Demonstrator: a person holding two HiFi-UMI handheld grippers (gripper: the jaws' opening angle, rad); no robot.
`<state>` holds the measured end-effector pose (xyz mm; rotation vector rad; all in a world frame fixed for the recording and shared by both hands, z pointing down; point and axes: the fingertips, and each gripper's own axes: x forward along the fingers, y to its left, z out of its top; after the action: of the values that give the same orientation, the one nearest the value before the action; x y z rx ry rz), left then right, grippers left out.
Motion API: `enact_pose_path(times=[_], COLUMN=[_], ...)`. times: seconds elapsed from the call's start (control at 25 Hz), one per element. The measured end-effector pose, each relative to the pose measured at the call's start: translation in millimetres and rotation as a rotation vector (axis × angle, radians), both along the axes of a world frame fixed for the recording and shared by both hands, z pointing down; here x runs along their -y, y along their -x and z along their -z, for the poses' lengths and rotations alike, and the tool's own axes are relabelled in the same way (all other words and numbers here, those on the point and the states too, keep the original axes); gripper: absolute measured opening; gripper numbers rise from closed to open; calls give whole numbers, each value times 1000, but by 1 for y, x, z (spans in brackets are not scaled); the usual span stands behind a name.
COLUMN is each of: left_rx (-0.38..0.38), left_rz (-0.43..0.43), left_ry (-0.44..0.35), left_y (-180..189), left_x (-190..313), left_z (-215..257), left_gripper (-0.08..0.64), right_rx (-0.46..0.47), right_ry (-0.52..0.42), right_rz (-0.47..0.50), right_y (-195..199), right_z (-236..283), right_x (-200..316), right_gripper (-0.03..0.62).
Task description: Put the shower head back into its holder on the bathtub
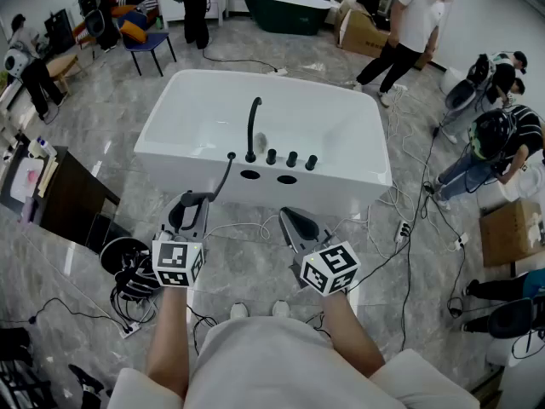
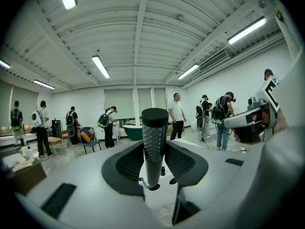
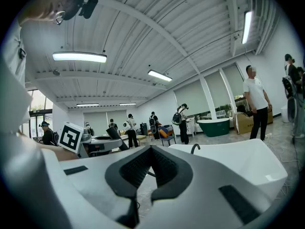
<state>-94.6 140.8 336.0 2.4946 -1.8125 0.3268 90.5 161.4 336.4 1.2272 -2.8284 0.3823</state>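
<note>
Our left fingers (image 2: pixel 125 165) hold the shower head (image 2: pixel 155 144) upright by its handle, ready for the holder (image 1: pixel 249 175) on the bathtub (image 1: pixel 341 118) just ahead. Our right fingers (image 3: pixel 136 168) are closed and empty.

The floor (image 1: pixel 111 126) is grey, shiny stone with black and white cables (image 1: pixel 409 254) lying over it. The ceiling (image 2: pixel 143 42) is white with ribs, and long lights (image 2: pixel 100 67) glow on it. The walls (image 2: pixel 62 104) are white. At the far end there may be big windows (image 2: pixel 119 99) with blinds down. A dark green tub (image 1: pixel 285 7) stands back there. Near it is a blue chair (image 1: pixel 149 45). A dark table (image 1: pixel 72 198) is on the left, a cardboard box (image 1: pixel 511 228) on the right. People (image 1: pixel 409 32) stand around.
</note>
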Motion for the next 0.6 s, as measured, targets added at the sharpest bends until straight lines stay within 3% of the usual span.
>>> enact_pose_path(times=[0.6], left_rx=[7], left_rz=[-40], left_ry=[-21], left_y=[7], left_x=[8], left_z=[8], left_gripper=[140], right_rx=[-25], right_ry=[-18], right_rz=[0], right_y=[18], right_z=[7], right_x=[5], right_gripper=[15])
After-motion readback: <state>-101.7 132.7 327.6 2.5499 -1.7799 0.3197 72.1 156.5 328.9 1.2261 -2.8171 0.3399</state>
